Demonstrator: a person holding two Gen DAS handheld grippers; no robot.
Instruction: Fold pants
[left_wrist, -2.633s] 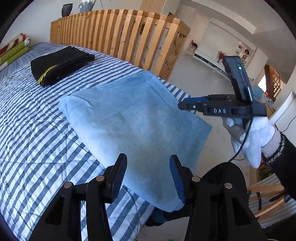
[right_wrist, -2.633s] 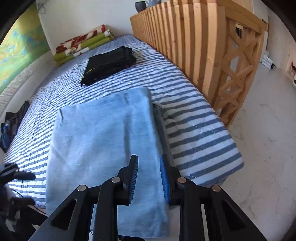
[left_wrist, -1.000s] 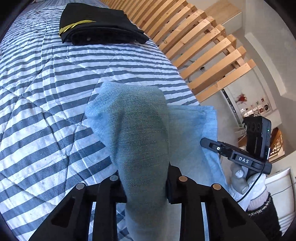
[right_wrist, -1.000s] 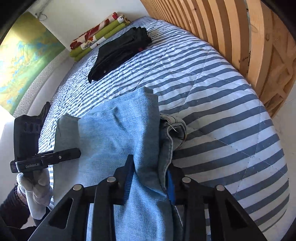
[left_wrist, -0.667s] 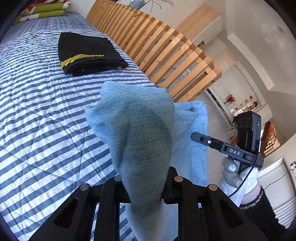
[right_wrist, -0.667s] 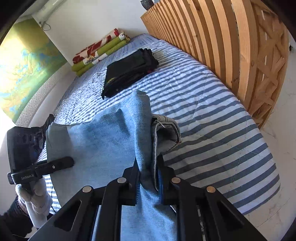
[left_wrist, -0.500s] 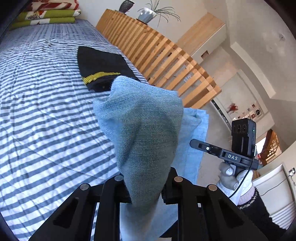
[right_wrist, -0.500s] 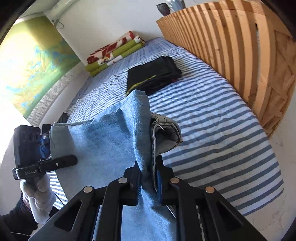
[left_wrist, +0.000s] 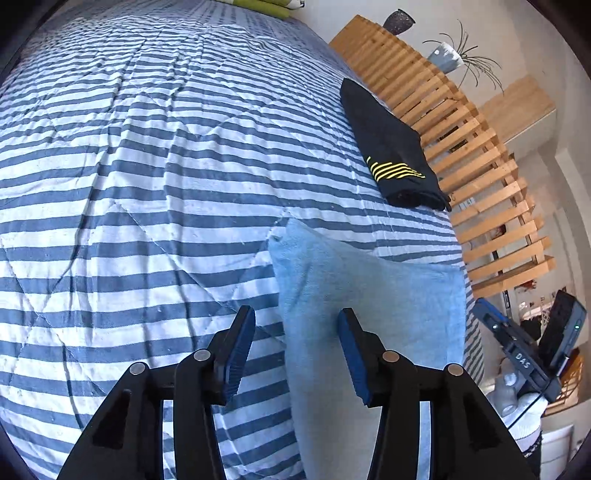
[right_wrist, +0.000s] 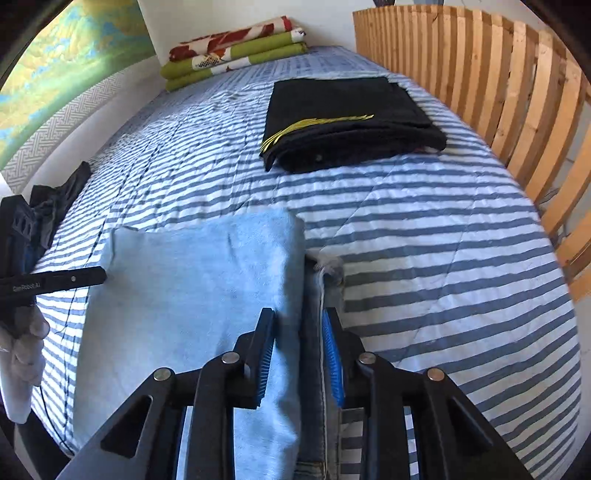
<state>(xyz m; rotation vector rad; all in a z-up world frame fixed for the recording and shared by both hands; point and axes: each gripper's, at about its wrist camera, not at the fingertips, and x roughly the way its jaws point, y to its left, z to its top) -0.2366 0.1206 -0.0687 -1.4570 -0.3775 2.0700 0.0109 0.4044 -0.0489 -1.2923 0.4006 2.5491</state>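
Observation:
Light blue jeans (left_wrist: 369, 295) (right_wrist: 192, 288) lie folded flat on the striped quilt (left_wrist: 129, 184) near the bed's foot. My left gripper (left_wrist: 295, 317) hovers over their left edge. Its jaws are opening, and the denim lies below them with no pad pressing on it. My right gripper (right_wrist: 297, 321) is over the right edge, where the waistband seam (right_wrist: 325, 273) peeks out from under the fold. Its jaws are opening too and stand narrowly apart, clear of the cloth. Each view shows the other gripper at its side, held by a white-gloved hand (left_wrist: 524, 410) (right_wrist: 22, 350).
A folded black garment with yellow stripes (right_wrist: 347, 118) (left_wrist: 391, 147) lies farther up the bed. A wooden slatted rail (right_wrist: 517, 92) runs along the right side. Folded green and red blankets (right_wrist: 236, 48) sit at the head, and dark clothes (right_wrist: 55, 199) lie at the left edge.
Both grippers carried the gripped end of the jeans forward over the bed and laid it down on the rest. Both then let go, and the jaws now stand apart.

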